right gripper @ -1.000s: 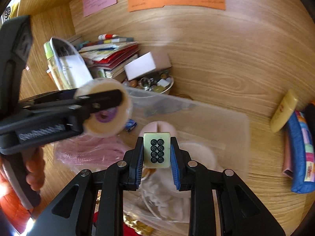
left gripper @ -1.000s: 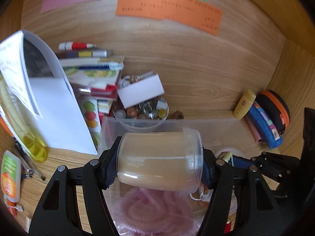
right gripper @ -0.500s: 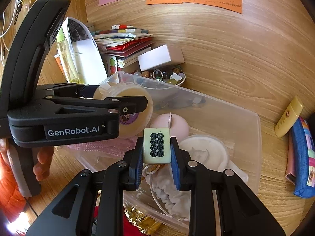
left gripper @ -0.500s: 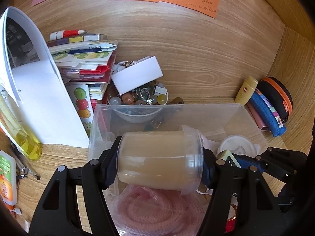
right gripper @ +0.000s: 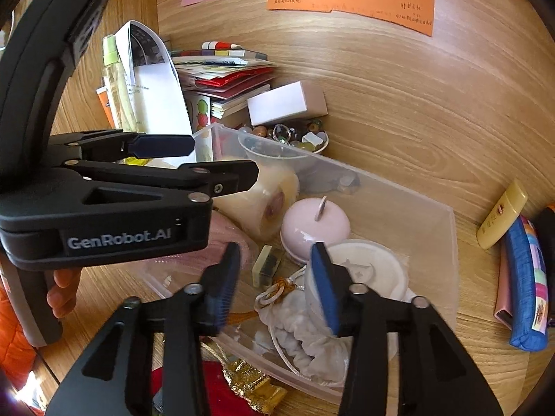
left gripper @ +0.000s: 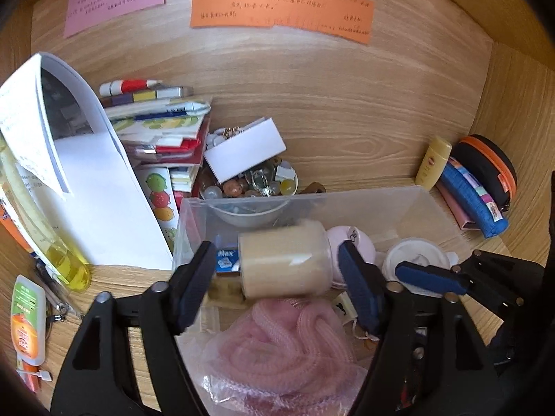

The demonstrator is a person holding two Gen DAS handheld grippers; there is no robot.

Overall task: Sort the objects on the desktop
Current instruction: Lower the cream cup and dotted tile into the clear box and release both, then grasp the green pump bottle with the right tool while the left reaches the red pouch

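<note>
A clear plastic bin [left gripper: 409, 197] [right gripper: 447, 242] stands on the wooden desk. My left gripper [left gripper: 277, 274] [right gripper: 222, 163] is open over it. The beige jar [left gripper: 284, 260] [right gripper: 256, 201] lies on its side in the bin between the spread fingers, free of them. My right gripper [right gripper: 274, 277] [left gripper: 426, 277] is open above the bin. The small green tile [right gripper: 267, 265] lies in the bin below it, beside a pink candle [right gripper: 314, 223], a white lid [right gripper: 371, 270] and a white pouch [right gripper: 305, 332]. A pink coiled cord [left gripper: 281, 339] fills the bin's near end.
Behind the bin is a bowl of beads [left gripper: 253, 183] under a white box [left gripper: 244, 149], a stack of books [left gripper: 159, 131] and a folded paper [left gripper: 83, 173]. A yellow bottle [left gripper: 432, 163], blue pouch [left gripper: 471, 197] and black case [left gripper: 485, 170] lie at the right.
Both grippers have opened. The left one let go of the beige jar and the right one let go of the green tile; both things now lie in the bin.
</note>
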